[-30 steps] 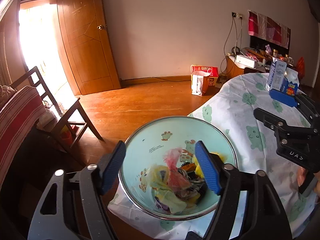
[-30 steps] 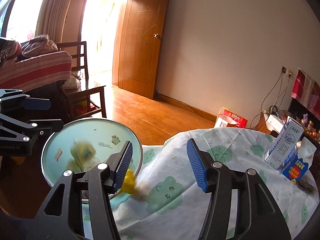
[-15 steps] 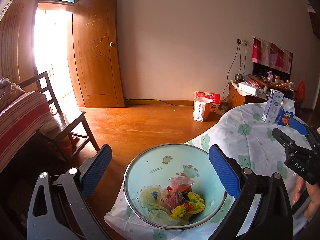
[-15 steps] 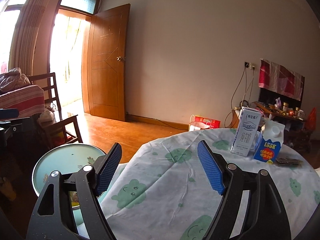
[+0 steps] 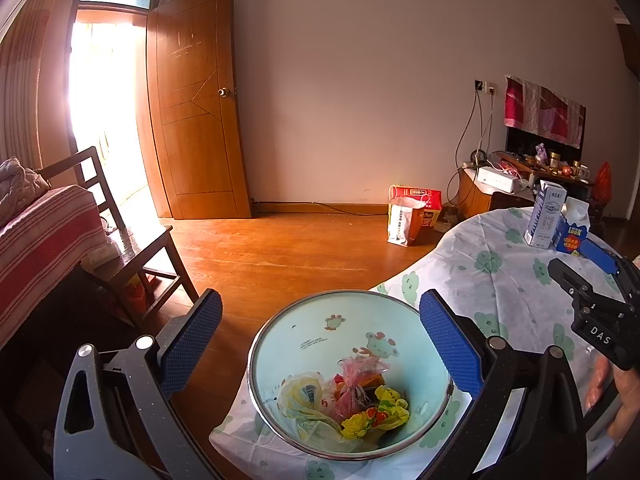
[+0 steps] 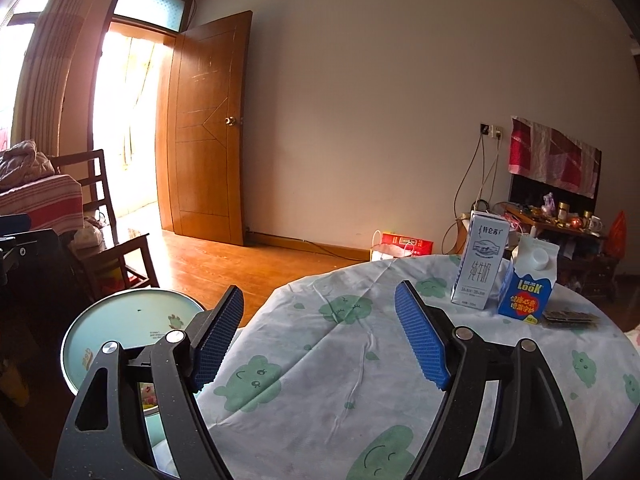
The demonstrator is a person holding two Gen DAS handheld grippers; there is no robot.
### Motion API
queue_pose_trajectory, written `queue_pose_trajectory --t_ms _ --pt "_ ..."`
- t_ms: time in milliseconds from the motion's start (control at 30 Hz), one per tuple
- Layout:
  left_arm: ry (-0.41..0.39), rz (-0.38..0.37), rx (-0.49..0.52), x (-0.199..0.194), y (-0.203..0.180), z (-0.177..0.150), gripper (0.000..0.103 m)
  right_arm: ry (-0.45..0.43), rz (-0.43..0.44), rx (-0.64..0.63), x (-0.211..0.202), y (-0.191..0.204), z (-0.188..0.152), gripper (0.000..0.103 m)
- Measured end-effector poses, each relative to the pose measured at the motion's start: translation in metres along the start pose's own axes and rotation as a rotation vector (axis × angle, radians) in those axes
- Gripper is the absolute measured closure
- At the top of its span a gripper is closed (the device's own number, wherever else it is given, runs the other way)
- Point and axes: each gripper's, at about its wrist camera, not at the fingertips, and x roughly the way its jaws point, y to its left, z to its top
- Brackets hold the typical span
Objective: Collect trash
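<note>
- My left gripper point(image 5: 320, 340) hangs wide open and empty over the basin point(image 5: 280, 340) at the table's near edge; several crumpled wrappers point(image 5: 348, 400) lie inside.
- My right gripper point(image 6: 318, 334), open and empty, faces the tablecloth point(image 6: 340, 360).
- Ahead and right, nearer my right hand, stand two upright cartons: the milk carton point(image 6: 480, 264) and the blue carton point(image 6: 528, 284), with one flat packet point(image 6: 570, 317) beside them.

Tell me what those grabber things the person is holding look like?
Each grabber is black speckled plastic with triangle-shaped cutouts and silver round bolts. The left gripper and the right gripper each have two fingers tipped with bumpy blue pads. In the left wrist view, the right one's side shows white letters "DAS". No cables show.
</note>
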Motion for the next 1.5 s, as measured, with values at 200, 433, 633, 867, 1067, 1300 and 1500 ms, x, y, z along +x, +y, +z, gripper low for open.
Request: queue_pose_trajectory --t_ms 200,433,633,867,1067,1300,1500 --pt "0.002 0.003 0.001 0.0009 0.0007 -0.0004 0.006 0.004 -0.001 0.004 0.0008 -0.0002 0.0003 0.026" --pt "0.002 0.007 0.000 0.0016 0.0013 -0.0009 0.006 0.009 -0.002 0.013 0.0020 -0.0005 -0.0016 0.026" --pt "0.007 0.006 0.002 0.0028 0.0012 -0.0019 0.006 0.010 -0.002 0.013 0.0021 -0.0012 -0.0018 0.025" --pt "0.011 0.007 0.003 0.0040 0.0005 -0.0026 0.006 0.010 -0.004 0.015 0.0024 -0.0012 -0.0018 0.025" --pt "0.012 0.007 0.003 0.0044 0.0000 -0.0032 0.006 0.010 -0.004 0.014 0.0026 -0.0013 -0.0020 0.025" --pt "0.016 0.010 0.004 0.0050 -0.0003 -0.0048 0.006 0.012 -0.004 0.018 0.0032 -0.0018 -0.0020 0.025" --pt "0.025 0.014 0.005 0.0073 -0.0011 -0.0078 0.006 0.011 -0.004 0.016 0.0030 -0.0019 -0.0019 0.025"
